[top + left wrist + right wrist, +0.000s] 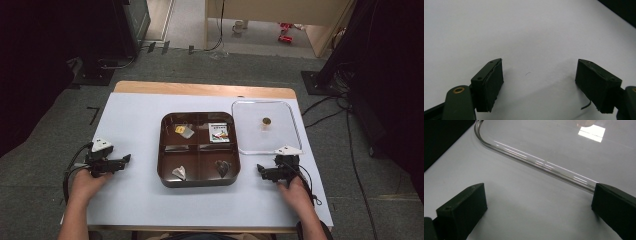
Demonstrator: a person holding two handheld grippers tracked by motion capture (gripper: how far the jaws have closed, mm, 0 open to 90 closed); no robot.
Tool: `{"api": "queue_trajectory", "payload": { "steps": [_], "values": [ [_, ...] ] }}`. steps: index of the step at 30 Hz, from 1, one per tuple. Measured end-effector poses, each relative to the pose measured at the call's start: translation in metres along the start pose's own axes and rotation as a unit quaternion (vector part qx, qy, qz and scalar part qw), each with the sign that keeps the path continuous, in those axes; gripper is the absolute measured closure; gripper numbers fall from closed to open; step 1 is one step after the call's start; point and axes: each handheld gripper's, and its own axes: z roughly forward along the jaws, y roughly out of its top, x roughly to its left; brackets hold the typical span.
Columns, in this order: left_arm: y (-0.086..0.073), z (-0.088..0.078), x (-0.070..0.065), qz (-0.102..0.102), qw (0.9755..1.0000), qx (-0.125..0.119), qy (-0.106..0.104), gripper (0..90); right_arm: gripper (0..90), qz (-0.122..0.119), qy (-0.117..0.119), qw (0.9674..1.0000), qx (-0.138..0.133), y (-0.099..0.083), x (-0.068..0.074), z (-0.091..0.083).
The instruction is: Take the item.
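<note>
White table point(135, 125), four-compartment brown tray point(199, 183) at centre; clear lid point(295, 131) just beside it, near the right gripper point(260, 169).
Both grippers empty, jaws apart, left gripper point(126, 159) likewise; the lid's near rim is best approached low and level, then pinched squarely.

We see the four-compartment tray point(200, 180) at mid-table, the clear lid point(295, 127) just right of it, our left gripper point(125, 161) left, right gripper point(260, 169) right.

I see a counter point(135, 115) covered in a pale sheet, its wooden edge showing along the far side. On it sits a dark brown four-compartment tray point(198, 147) at the middle, with a clear plastic lid point(295, 125) lying flat just beside its right.
</note>
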Motion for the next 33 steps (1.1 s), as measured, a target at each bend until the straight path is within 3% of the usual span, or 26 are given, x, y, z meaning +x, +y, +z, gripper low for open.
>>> {"api": "queue_trajectory", "payload": {
  "steps": [24,25,26,33],
  "values": [
    [0.0003,0.0001,-0.0006,0.001,1.0,0.001,0.004,22.1,0.0,0.0,0.0,1.0,0.0,0.0,0.0,0.0],
    [0.0015,0.0017,-0.0008,-0.003,0.9997,0.006,0.021,14.3,0.0,0.0,0.0,1.0,-0.001,-0.0001,0.0001,0.0001],
    [0.0017,0.0024,0.0002,-0.011,0.9997,0.009,0.021,11.8,0.0,0.0,0.0,1.0,-0.001,-0.0001,0.0001,0.0001],
    [0.0027,0.0021,-0.0005,-0.019,0.9994,0.015,0.024,12.0,0.0,0.0,0.0,1.0,-0.001,-0.0001,0.0001,0.0001]
  ]
}}
